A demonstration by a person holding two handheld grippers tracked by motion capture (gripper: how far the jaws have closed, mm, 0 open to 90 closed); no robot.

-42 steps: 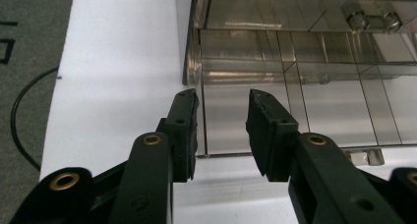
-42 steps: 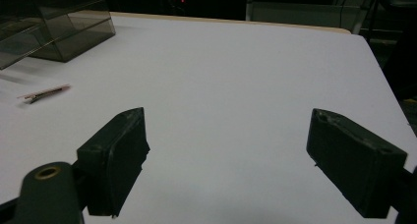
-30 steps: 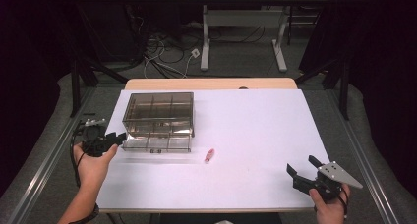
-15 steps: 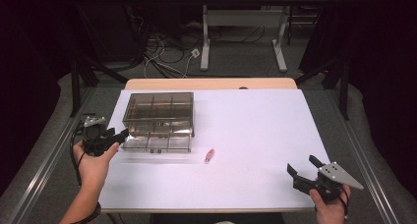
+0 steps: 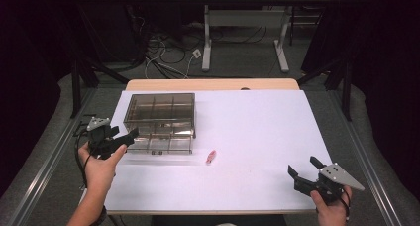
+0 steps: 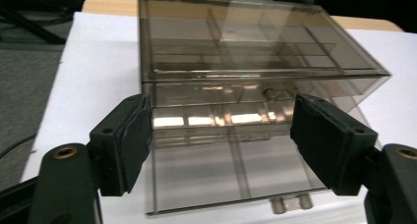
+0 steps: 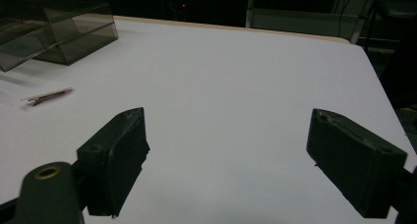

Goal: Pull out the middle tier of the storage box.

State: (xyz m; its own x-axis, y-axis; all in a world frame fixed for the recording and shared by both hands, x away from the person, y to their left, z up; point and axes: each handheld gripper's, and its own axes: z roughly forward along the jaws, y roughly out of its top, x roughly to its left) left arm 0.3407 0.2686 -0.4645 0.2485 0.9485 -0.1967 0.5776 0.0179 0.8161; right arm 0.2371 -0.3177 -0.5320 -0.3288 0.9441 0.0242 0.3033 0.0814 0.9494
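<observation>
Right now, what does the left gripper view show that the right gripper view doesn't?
The left gripper view adds a close look into the smoky clear box: its dividers and its pulled-out drawer. They are framed by the left gripper, whose jaws have just been opening and stand apart. The right gripper view adds the pink clip lying on the table, and the right gripper, jaws open over bare surface. Shared: the box and the white table.

At left of frame, the left tongs (image 5: 130, 135), jaws just opening, sit beside the smoky compartment box (image 5: 159, 121); a small pink clip (image 5: 211, 157) lies nearby.
</observation>
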